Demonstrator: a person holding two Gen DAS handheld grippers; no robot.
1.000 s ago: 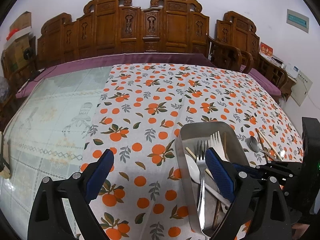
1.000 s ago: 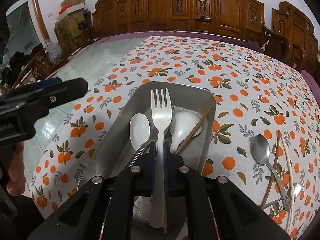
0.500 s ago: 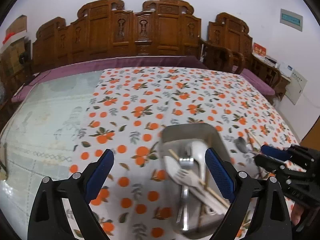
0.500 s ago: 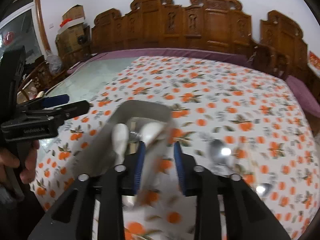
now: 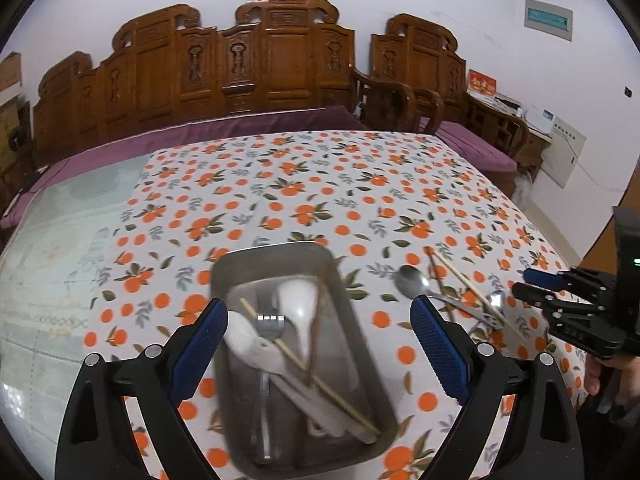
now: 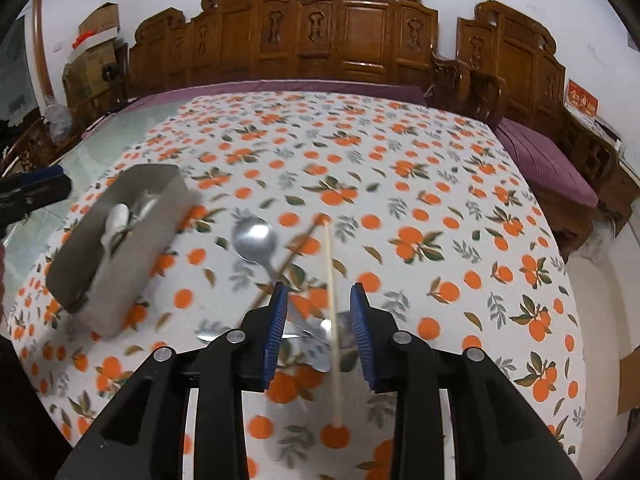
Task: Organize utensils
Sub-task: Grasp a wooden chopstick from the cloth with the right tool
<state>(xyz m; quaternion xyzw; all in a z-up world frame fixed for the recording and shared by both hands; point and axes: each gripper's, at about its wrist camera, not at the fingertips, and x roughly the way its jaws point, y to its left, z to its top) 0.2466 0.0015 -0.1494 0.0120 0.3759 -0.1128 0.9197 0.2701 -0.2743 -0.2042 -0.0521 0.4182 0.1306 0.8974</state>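
On the orange-print cloth, the metal tray point(image 5: 280, 254) already holds several utensils (a fork among them), while a spoon point(image 6: 255, 238) and chopsticks point(image 6: 332, 300) wait to its right beneath the right gripper point(image 6: 319, 332), both grippers gaping empty.

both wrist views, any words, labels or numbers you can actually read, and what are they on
None can be read.
Wall plaque: greenish strip, print too small.
Red card on the side cabinet: gold marks, blurred.
Red card in the right wrist view: gold marks, too small to make out.
Cardboard box: no legible print.
Right hand-held gripper: a green light, no text visible.
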